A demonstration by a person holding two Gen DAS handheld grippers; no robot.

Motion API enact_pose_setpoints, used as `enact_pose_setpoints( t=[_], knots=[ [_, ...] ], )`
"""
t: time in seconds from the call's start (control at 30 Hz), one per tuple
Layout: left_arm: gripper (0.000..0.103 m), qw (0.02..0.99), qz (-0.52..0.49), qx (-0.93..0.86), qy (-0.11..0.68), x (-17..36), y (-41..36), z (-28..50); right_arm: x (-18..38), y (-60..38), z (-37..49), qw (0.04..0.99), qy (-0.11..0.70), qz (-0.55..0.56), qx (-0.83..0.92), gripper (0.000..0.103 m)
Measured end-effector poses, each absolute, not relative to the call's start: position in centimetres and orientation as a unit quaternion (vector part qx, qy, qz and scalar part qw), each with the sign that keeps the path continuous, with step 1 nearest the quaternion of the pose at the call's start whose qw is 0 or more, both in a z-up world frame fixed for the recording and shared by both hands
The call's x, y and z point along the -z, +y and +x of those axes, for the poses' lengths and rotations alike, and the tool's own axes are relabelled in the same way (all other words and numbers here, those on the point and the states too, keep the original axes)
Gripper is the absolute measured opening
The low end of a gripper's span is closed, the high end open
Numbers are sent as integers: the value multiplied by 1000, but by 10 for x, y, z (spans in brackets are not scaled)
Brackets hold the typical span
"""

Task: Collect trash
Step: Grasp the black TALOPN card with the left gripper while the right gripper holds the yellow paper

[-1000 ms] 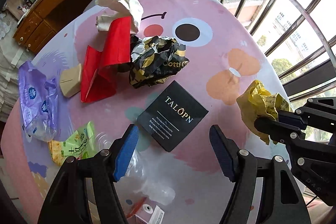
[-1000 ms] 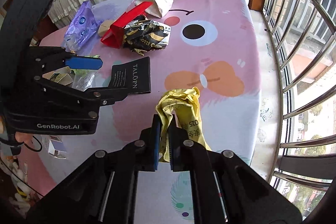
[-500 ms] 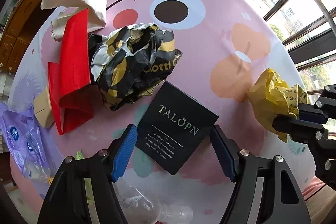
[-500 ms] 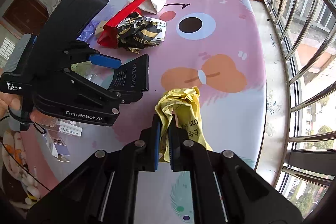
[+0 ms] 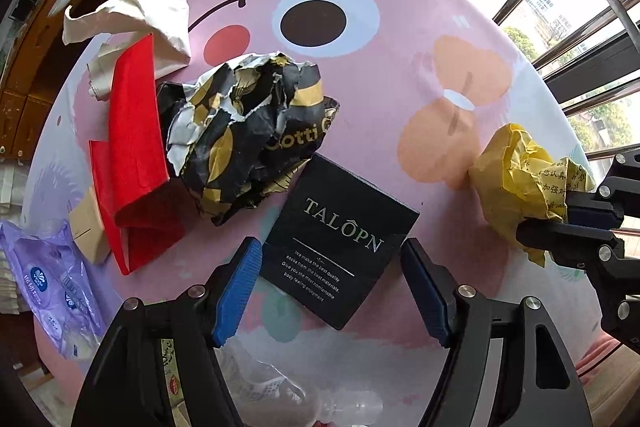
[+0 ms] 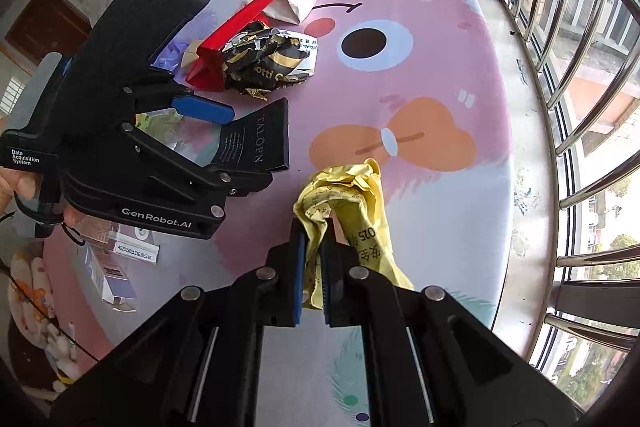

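Fingers astride black box, pink tablecloth

Left gripper jaws straddle black box.

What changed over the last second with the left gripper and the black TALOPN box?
The left gripper moved forward and down, so its open fingers now flank the near corner of the black box, not yet closed on it. The right gripper stayed shut on the yellow crumpled paper; the other trash stayed put.
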State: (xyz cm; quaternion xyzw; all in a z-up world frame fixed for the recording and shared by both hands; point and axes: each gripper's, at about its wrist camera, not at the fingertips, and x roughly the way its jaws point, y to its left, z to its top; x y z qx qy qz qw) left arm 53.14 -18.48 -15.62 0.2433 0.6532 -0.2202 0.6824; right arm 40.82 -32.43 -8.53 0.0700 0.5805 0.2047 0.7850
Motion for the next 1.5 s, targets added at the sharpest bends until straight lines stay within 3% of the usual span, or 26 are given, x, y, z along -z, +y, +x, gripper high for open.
enact_pose_setpoints(
  t=[0.37,0.43,0.5,0.57,0.6,0.63,0.7,0.83,0.97,1.07,1.1,1.13,1.2,1.23,1.37,1.43,1.5],
  knots=[
    [73,684,245,233,647,155,-201,542,86,-326,407,787,579,78,-200,4],
    [65,683,227,234,653,155,-198,544,86,-326,407,786,580,81,-199,4],
    [64,686,230,231,650,153,-192,544,85,-325,406,785,581,82,-197,4],
    [54,692,223,234,645,149,-191,538,83,-324,403,786,581,83,-196,4],
    [36,695,217,240,643,146,-192,533,82,-323,402,786,580,83,-195,4],
    [25,697,213,237,642,141,-193,529,80,-322,400,788,579,83,-194,4],
    [14,700,210,226,644,136,-193,522,76,-321,394,790,576,83,-193,4],
    [3,702,201,217,648,127,-185,505,66,-316,378,795,571,80,-187,4],
    [1,714,178,212,643,115,-169,490,58,-314,363,800,565,89,-180,4],
    [5,721,178,211,635,103,-159,496,54,-312,356,803,562,89,-177,4],
    [13,721,167,215,638,100,-157,499,54,-311,355,803,562,88,-176,4],
    [30,722,157,218,638,96,-155,502,53,-312,355,804,562,88,-176,4],
    [53,733,153,219,626,88,-155,507,53,-312,355,804,561,87,-176,4],
    [59,735,154,224,621,84,-155,513,53,-312,355,805,560,86,-176,4],
    [68,727,172,239,620,89,-162,524,55,-313,360,805,560,84,-179,4],
    [78,726,195,247,612,91,-162,525,57,-314,363,804,560,85,-181,4],
    [78,720,209,258,609,98,-162,526,59,-313,368,804,560,85,-183,4]
  ],
)
